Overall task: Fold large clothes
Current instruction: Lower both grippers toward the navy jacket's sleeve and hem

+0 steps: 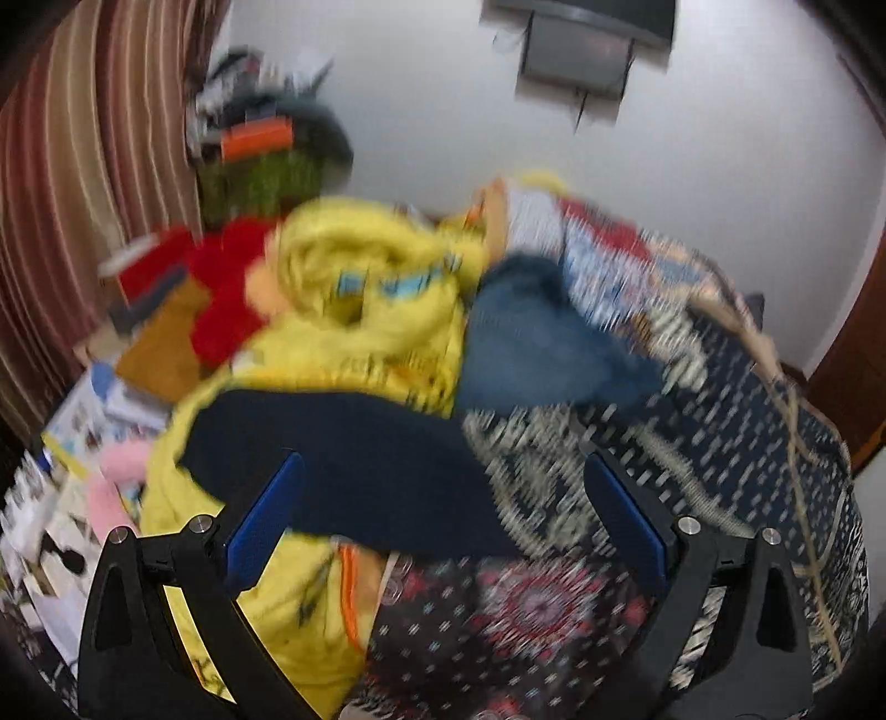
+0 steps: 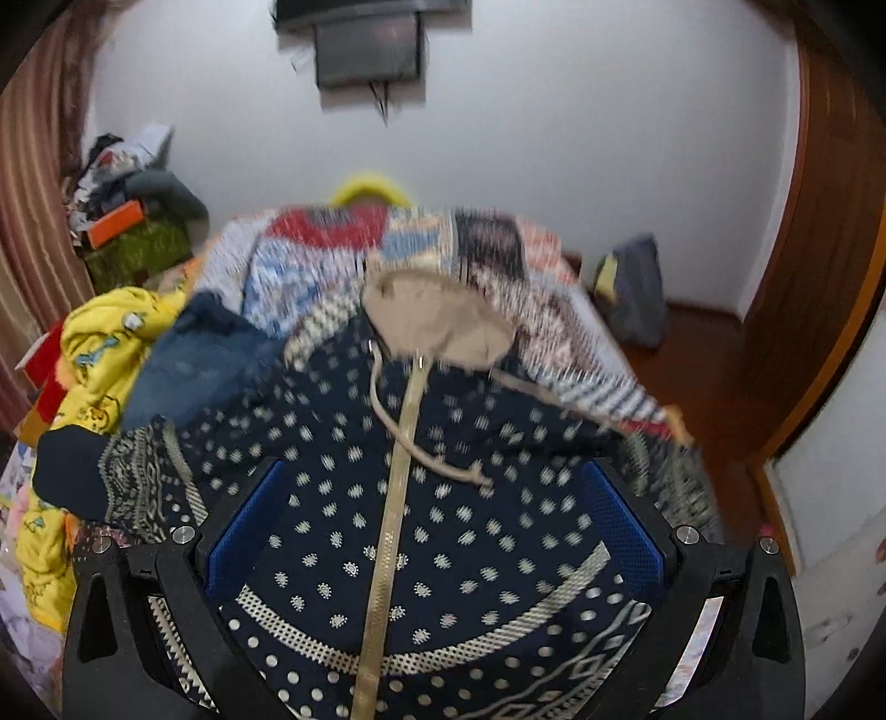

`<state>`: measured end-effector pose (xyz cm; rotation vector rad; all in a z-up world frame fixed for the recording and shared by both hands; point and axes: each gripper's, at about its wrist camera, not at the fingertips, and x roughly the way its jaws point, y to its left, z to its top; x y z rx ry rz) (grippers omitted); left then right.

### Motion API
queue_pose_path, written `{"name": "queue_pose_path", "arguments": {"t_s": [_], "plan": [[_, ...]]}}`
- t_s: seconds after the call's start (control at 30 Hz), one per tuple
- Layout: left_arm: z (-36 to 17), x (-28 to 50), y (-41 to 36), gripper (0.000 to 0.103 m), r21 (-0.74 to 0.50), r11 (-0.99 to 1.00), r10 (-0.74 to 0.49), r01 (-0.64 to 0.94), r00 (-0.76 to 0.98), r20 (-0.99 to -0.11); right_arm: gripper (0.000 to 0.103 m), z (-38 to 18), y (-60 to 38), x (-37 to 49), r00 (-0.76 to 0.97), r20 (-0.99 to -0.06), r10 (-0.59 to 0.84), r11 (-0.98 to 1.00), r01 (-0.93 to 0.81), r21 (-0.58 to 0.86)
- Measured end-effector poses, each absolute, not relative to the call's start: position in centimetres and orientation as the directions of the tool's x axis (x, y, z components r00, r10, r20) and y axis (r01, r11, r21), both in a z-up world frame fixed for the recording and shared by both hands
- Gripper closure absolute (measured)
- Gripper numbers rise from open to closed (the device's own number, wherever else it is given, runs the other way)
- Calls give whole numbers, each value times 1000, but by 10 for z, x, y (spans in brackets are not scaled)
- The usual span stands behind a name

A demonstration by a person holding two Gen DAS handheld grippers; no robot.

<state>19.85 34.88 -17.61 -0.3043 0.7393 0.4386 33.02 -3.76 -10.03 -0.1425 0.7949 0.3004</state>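
Both tools are held low over the bed, pointing toward the far white wall, and both have their blue-padded fingers spread wide apart with nothing clamped between them. The right tool (image 2: 434, 526) hangs straight over the chest of the navy patterned hoodie (image 2: 443, 531), which lies face up on the bed; its pale zipper (image 2: 387, 531) runs up between the two fingers toward the beige-lined hood (image 2: 437, 327) ahead, and a drawstring (image 2: 421, 448) curls across the front just beyond the fingertips. The left tool (image 1: 443, 509) sits over the hoodie's outstretched sleeve, whose plain dark cuff (image 1: 343, 459) crosses the gap between its fingers from the left; whether the pads touch the cloth I cannot tell through the blur. Ahead of that tool and to its left a heap of yellow garment (image 1: 365, 299) crowds against the sleeve, with a blue denim piece (image 1: 531, 338) lying just ahead beside it and something red (image 1: 227, 288) farther left. A patchwork bedcover (image 2: 343, 260) spreads beyond the hood. Far ahead on the left a cluttered pile of boxes (image 2: 133, 232) stands beside a striped curtain (image 1: 83, 183), and a dark screen (image 2: 368, 47) hangs on the wall
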Motion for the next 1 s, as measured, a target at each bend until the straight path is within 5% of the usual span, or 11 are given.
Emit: {"name": "queue_pose_path", "arguments": {"t_s": [0.33,0.7,0.77,1.0], "plan": [[-259,190,418,19,-299,770,103,-564,572,-814,1,-152,-27,366,523,-835,170,945,-326,-11],[-308,181,487,39,-553,544,-80,-631,617,-783,1,-170,-19,369,496,-855,151,935,-353,-39],[-312,180,493,48,-563,520,-89,-642,615,-783,1,-171,-20,371,494,-856,154,936,-350,-34],[-313,186,482,49,-479,591,-87,-649,540,-837,1,-172,-19,369,497,-857,140,934,-353,-52]]}}
